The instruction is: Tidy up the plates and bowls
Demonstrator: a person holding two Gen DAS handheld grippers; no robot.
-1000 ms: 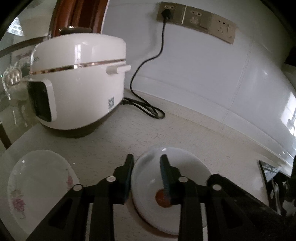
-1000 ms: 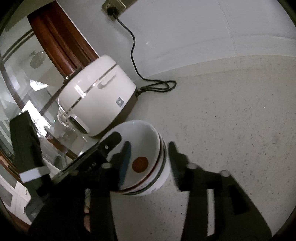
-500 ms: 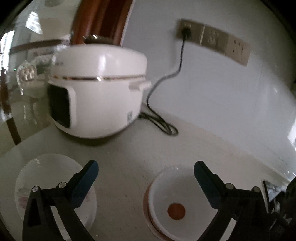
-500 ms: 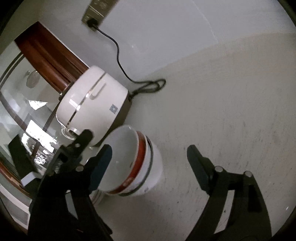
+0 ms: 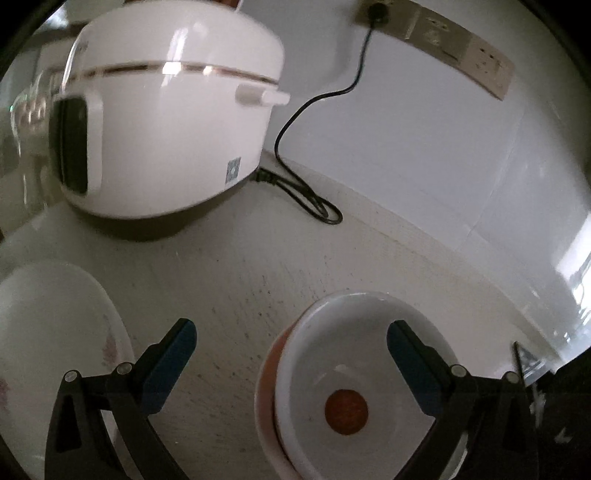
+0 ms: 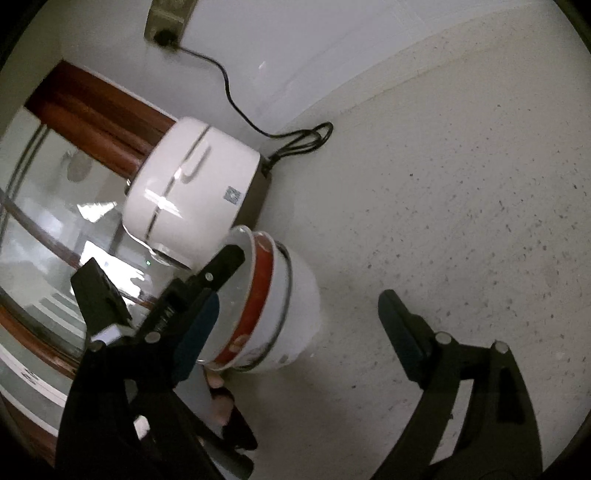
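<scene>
While both tongs stand empty, left gripper [image 5: 291, 341] fully spread, right gripper [image 6: 299, 314] opening beside stacked bowls [image 6: 273, 306], floral plate [image 5: 55, 332] apart.

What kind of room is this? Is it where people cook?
Most likely a home kitchen. A white rice cooker stands on a speckled countertop, plugged into a wall socket, and stacked bowls sit beside a plate.
</scene>
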